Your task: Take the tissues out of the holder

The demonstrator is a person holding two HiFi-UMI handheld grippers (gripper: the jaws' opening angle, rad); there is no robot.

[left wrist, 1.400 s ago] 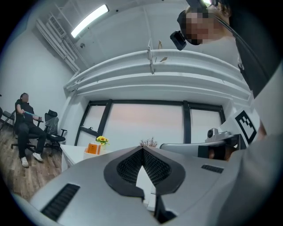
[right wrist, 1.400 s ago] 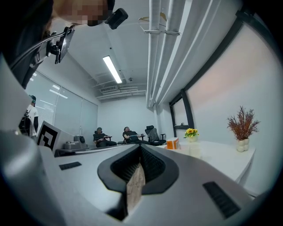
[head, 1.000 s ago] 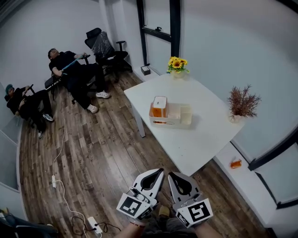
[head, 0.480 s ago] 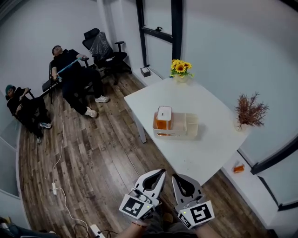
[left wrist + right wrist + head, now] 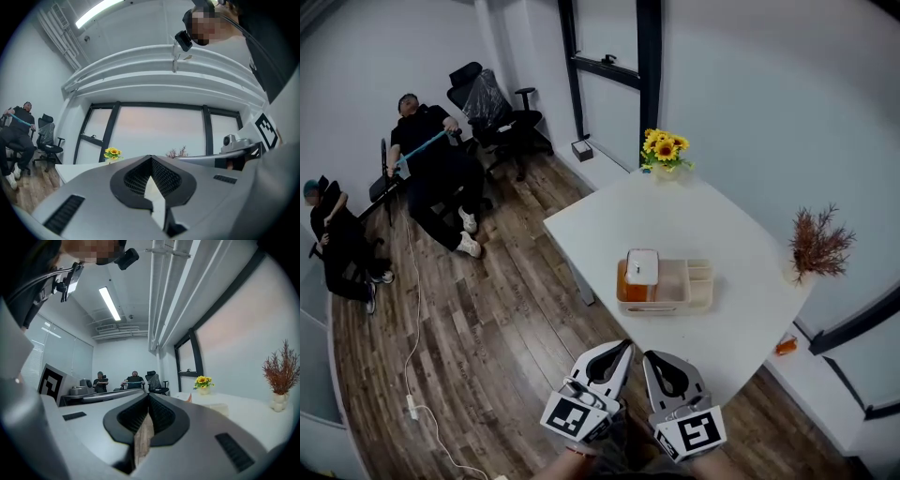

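Note:
A cream holder [image 5: 686,289] stands on the white table [image 5: 712,225], toward its near side. In the holder's left end an orange tissue pack [image 5: 641,273] with a white top stands upright. Both grippers hang low in the head view, over the wooden floor and short of the table's near corner. My left gripper [image 5: 620,348] is shut with nothing in it, and so is my right gripper [image 5: 648,357]. In the right gripper view the holder [image 5: 214,408] lies ahead to the right of the shut right gripper [image 5: 149,399]. The left gripper view shows its shut left gripper [image 5: 151,160] aimed at the window.
A vase of sunflowers [image 5: 665,150] stands at the table's far edge and a dried reddish plant [image 5: 818,248] at its right edge. Two people [image 5: 427,155] sit at the left near an office chair [image 5: 492,103]. A cable [image 5: 412,309] runs over the floor.
The head view has come closer to the table, so the holder now lies nearer and lower in the picture. Both grippers stay shut, side by side.

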